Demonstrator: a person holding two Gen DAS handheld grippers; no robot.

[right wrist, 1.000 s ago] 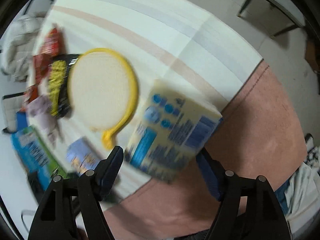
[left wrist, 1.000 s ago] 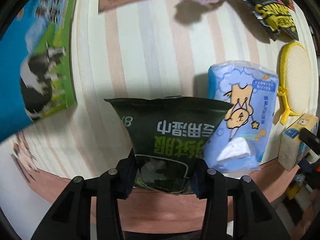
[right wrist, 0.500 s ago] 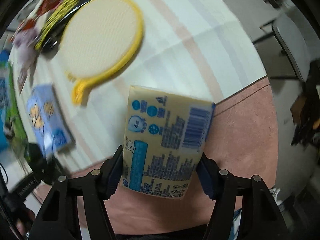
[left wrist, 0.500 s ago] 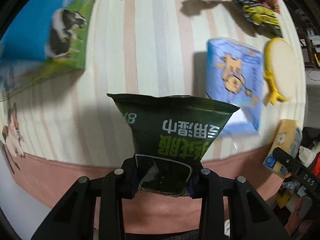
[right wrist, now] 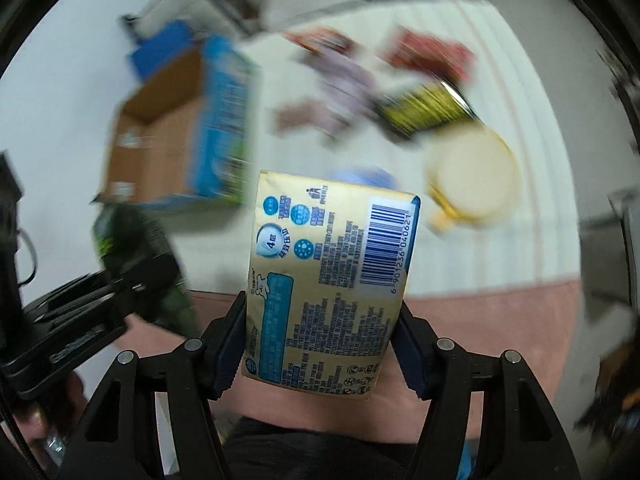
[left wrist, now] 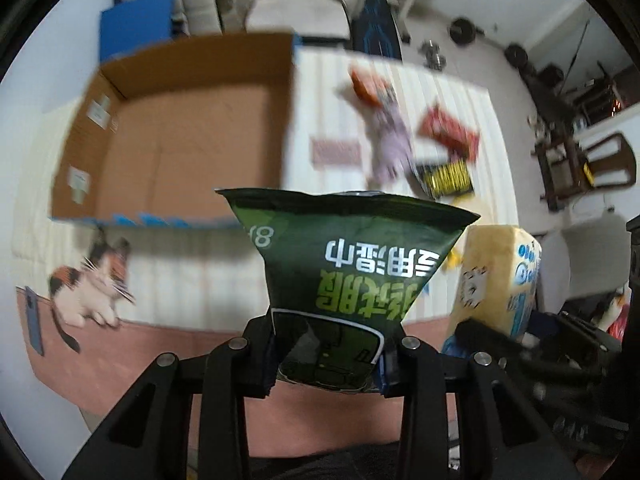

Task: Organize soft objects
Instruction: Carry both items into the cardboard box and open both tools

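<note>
Both tools lifted, left tool [left wrist: 326, 354] pinching green pouch [left wrist: 348, 276], right tool [right wrist: 320, 344] pinching tissue pack [right wrist: 332, 276]

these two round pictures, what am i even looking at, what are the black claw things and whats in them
Each picture comes from a fisheye camera fixed on a handheld gripper, looking forward along its two black fingers; that is why the edges curve. There is no robot: a person holds one gripper in each hand.

The left gripper has its jaws closed on a dark green wet-wipe pack. The right gripper is closed on a pale yellow tissue pack with a barcode. Each camera also catches the other hand's pack at its side.

Beyond them is a table with a striped cloth. On it sit an open cardboard box, which looks empty, red snack bags, a black and yellow bag, a lilac cloth item and a round yellow-rimmed pad. Much of this is motion-blurred.
</note>
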